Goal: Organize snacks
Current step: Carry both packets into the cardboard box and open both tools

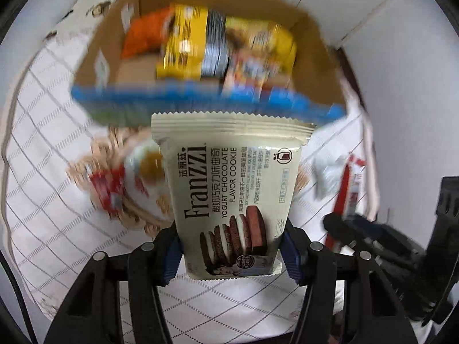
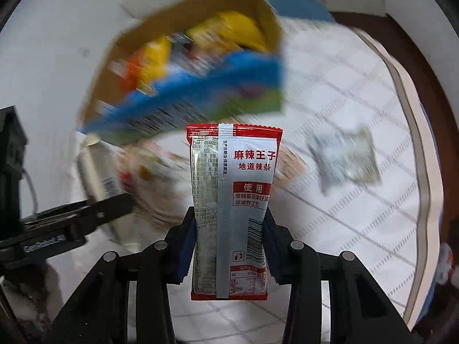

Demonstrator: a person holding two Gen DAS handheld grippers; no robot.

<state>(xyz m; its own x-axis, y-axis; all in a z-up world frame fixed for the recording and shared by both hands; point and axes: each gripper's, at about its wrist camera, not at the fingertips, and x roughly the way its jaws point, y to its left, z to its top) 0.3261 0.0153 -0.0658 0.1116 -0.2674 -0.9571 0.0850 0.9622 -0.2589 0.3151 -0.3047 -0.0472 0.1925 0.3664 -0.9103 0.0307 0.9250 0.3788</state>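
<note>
So both tongs are loaded at once. The left gripper (image 1: 231,246) has its blue pads (image 1: 172,255) clamped on the lower sides of a cream cookie packet (image 1: 232,189), the one that says "Franzzi yogurt chocolate flavor cookie", and it sticks straight out ahead of the fingers, off the tablecloth (image 1: 51,149). The right gripper (image 2: 228,243) is squeezed shut on a red and silver snack packet (image 2: 235,200), back side facing the camera with the barcode and Chinese print showing. Ahead of both sits a cardboard box (image 1: 312,46) with a blue printed front wall, already holding an orange bag (image 1: 143,34) at the left, a yellow packet (image 1: 186,43) beside it and more yellow wrappers to the right; everything in there is blurry so I can't read any of it. On the white checked cloth below the box there's a round smeared patch of brown, red and orange that I can't make out, and in the right view a grey-green packet (image 2: 344,157) lies flat on the cloth, well off to the right of the box.
</note>
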